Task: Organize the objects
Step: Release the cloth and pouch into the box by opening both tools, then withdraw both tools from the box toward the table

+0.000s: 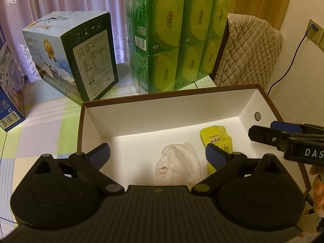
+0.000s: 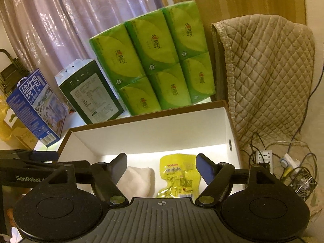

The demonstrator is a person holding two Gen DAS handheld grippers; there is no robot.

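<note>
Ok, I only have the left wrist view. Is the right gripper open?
Observer: Yes, the right gripper is open and aimed at the yellow packet in the box.
Operator: What's past the box's right side?
Observer: A power strip and a small fan on the floor.
Operator: And the blue thing cut off at my left edge?
Observer: It's a milk carton, seen whole here.

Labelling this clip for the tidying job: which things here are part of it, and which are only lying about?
In the job: open white box; white cloth and yellow packet inside it; both hand-held grippers, open above.

Lying about: green tissue packs, milk cartons, quilted cover, power strip.
</note>
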